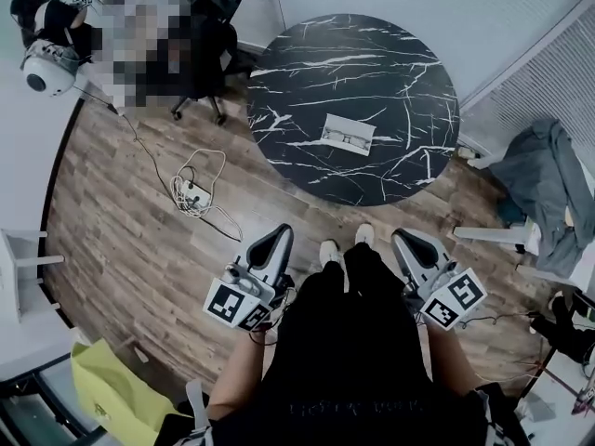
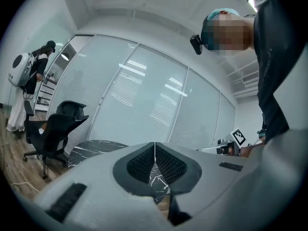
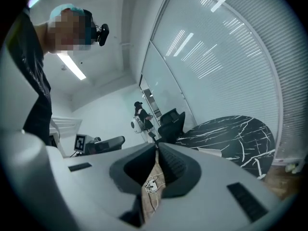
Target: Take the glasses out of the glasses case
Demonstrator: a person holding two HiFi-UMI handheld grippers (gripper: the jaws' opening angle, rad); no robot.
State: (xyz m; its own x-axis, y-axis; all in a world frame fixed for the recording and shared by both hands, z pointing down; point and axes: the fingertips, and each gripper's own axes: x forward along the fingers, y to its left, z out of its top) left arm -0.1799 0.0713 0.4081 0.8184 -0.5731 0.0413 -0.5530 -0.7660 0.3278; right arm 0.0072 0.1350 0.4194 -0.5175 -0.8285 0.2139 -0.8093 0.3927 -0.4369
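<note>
The glasses case lies open on the round black marble table, and a pair of glasses shows inside it. Both grippers are held low near the person's legs, well short of the table. The left gripper points toward the table's near edge; in the left gripper view its jaws meet at the tips with nothing between them. On the other side, the right gripper also has its jaws closed and empty. From the right gripper view the case is a pale sliver on the table.
A black office chair stands left of the table. A power strip with coiled cables lies on the wooden floor. Another person carrying a white device stands far left. Grey cloth drapes at the right; a yellow-green bag sits bottom left.
</note>
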